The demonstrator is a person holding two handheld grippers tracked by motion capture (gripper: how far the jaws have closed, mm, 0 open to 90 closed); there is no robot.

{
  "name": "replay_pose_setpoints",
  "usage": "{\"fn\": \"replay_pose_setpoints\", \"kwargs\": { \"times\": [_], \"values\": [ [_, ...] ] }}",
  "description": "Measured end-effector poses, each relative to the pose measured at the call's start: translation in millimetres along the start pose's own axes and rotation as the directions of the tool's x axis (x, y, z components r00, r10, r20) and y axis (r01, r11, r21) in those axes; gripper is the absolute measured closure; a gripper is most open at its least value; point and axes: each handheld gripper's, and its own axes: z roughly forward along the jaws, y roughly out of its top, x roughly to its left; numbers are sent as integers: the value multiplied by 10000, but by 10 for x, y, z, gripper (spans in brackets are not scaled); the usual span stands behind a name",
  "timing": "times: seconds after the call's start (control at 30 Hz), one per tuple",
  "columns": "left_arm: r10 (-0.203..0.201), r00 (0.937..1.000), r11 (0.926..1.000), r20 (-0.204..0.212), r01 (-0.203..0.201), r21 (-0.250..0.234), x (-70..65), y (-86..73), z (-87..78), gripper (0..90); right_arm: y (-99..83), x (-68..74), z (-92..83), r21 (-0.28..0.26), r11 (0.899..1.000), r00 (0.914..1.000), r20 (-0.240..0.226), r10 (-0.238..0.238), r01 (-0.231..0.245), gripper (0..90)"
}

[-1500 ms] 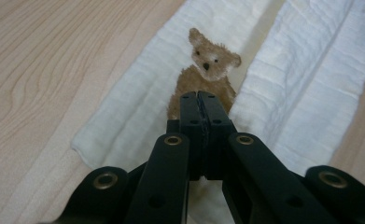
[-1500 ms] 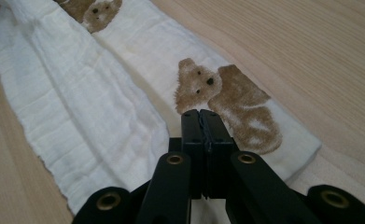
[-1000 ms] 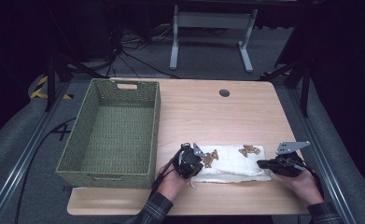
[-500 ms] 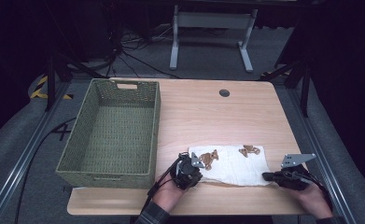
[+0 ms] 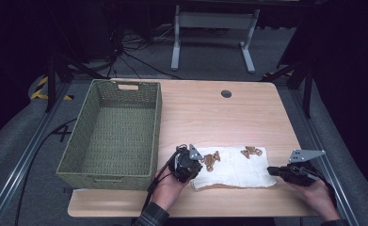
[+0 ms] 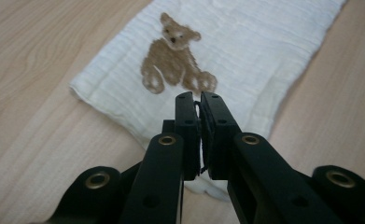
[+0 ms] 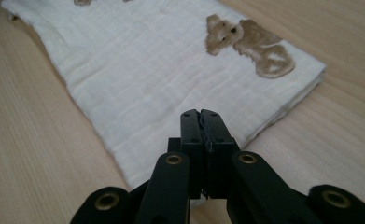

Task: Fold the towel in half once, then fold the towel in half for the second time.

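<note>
Cloth (image 5: 240, 167), white, folded flat, brown bear prints.

My table and what sits on it

The wooden table (image 5: 210, 113) in front of me carries a green woven basket (image 5: 113, 132) along its left side and a folded white cloth (image 5: 236, 167) with brown teddy bears (image 5: 212, 160) near my edge, lying flat.

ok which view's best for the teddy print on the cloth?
The left gripper view: one teddy print fills the middle, sharp, face and paws clear on the white cloth. The right gripper view shows another bear nearer the edge, slightly softer. The high view shows both as small brown smudges.
</note>
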Motion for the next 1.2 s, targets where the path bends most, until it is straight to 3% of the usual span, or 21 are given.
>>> {"fn": "replay_pose_setpoints", "kwargs": {
  "times": [0.27, 0.33, 0.5, 0.93, 1.2],
  "values": [
    [-284, 9979, 9996, -581, 283, -35, 179, 153, 125, 854, 165, -181, 110, -165, 9998, 9997, 203, 119, -115, 832],
    [-179, 9969, 9998, -768, 184, 49, 224, 188, 152, 846, 204, -223, 137, -182, 9997, 9995, 276, 176, -171, 820],
    [-406, 9947, 9992, -947, 403, -43, 320, 252, 190, 824, 292, -331, 199, -270, 9992, 9985, 452, 302, -290, 794],
    [-791, 9874, 9942, -1372, 882, 617, 523, 288, 409, 698, 440, -594, 404, -212, 9985, 9936, 999, 518, -499, 720],
    [-830, 9829, 9890, -1644, 1015, 1074, 606, 226, 523, 670, 393, -677, 485, 166, 9977, 9914, 1149, 632, -655, 718]
  ]
}}
